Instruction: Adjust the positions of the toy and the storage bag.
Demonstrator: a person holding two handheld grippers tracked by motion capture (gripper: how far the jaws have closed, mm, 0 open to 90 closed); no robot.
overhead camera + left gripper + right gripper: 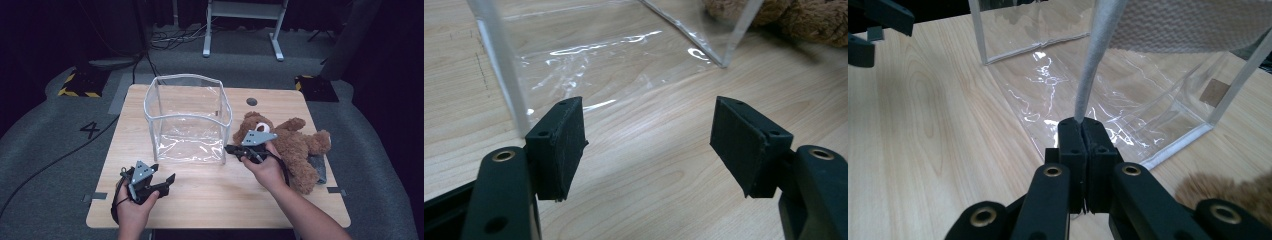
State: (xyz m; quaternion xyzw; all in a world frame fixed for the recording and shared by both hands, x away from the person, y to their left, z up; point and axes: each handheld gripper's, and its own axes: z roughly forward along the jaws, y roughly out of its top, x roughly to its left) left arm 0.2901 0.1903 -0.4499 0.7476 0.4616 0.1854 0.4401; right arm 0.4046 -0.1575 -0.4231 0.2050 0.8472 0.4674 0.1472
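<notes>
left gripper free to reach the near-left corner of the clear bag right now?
Probably yes. The left gripper is open, holds nothing, and only bare table lies between it and the clear bag's near-left corner edge.

Wooden table (200, 200); white desk frame (243, 22), floor cables (175, 37) behind; "4" marking (92, 130).

You are in a lab or test room, not a home. Your wooden desk (210, 200) sits on grey carpet (60, 150). Left of the desk, a number 4 (90, 129) marks the floor. Behind it are yellow-and-black blocks (82, 82), loose cables (175, 37), a white stand (245, 25) and dark curtains.
</notes>
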